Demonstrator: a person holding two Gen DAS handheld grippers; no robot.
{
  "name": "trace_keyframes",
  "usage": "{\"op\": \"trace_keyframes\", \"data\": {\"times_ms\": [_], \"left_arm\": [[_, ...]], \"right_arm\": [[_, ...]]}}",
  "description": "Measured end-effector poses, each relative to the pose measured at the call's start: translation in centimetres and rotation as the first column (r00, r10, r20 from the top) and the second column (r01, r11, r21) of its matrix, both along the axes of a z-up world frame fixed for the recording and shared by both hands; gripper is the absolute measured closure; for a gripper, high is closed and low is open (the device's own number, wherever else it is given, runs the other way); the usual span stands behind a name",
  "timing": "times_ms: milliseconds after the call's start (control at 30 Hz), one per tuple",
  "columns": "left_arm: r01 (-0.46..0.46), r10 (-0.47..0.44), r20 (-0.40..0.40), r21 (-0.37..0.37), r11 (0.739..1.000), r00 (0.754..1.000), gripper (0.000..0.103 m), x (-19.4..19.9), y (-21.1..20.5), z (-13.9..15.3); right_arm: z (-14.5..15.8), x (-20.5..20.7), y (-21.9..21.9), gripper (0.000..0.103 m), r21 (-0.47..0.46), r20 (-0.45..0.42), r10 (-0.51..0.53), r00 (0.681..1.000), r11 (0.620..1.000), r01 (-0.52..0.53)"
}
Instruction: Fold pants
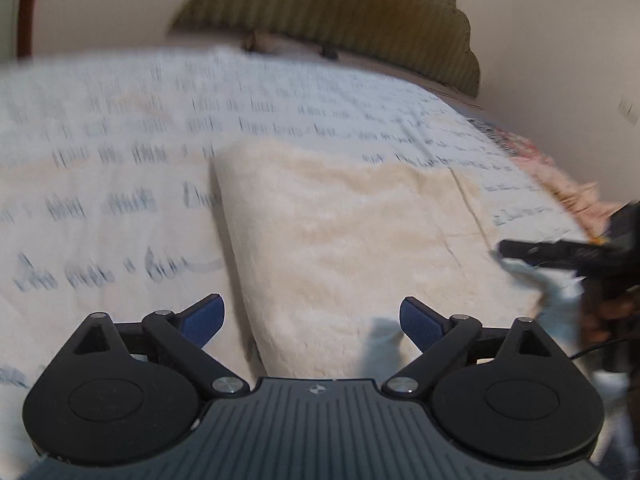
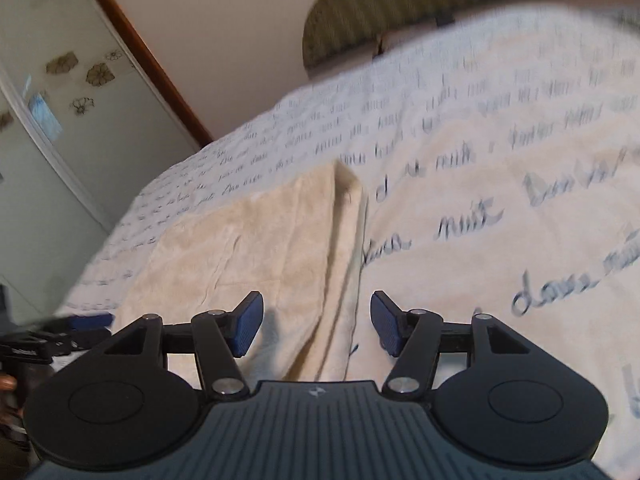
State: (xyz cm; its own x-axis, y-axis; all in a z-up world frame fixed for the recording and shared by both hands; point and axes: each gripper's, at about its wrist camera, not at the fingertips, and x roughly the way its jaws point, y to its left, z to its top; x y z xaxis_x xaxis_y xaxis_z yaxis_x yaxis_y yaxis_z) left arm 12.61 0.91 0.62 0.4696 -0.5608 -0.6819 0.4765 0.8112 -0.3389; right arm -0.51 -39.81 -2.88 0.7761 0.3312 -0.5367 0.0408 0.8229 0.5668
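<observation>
Blur smears your views | pants (image 1: 352,240) folded on bed (image 1: 100,160), near edge cut off | left gripper (image 1: 312,322) spread wide, empty | right gripper (image 2: 317,324) half-spread, empty | open sheet around.

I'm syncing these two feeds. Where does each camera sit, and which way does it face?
Left wrist: on the left gripper, angled down across the bed at the cream pants; the right gripper shows at the right edge.
Right wrist: on the right gripper, over the pants' folded edge; the left gripper shows lower left.
Shared: pants, script-printed bedspread, headboard.
</observation>
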Motion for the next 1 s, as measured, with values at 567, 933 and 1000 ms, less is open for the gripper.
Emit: {"op": "trace_keyframes", "data": {"times_ms": [567,933,1000], "left_arm": [[-0.042,0.034,-0.05,-0.153,0.987,0.998,0.074,2.7,-0.8,-1.1],[-0.042,0.059,0.264,-0.072,0.997,0.963,0.084,-0.6,1.5,4.6],[-0.065,0.076,0.297,-0.047,0.997,0.952,0.084,-0.2,1.8,4.9]], "right_arm": [[-1.1,1.9,-0.1,0.083,0.192,0.049,0.081,0.996,0.977,-0.089],[8.1,5.1,6.2,0.084,-0.036,0.238,0.209,0.948,0.978,-0.206],[8.4,7.2,6.8,0.084,-0.027,0.258,0.21,0.943,0.977,-0.21]]}}
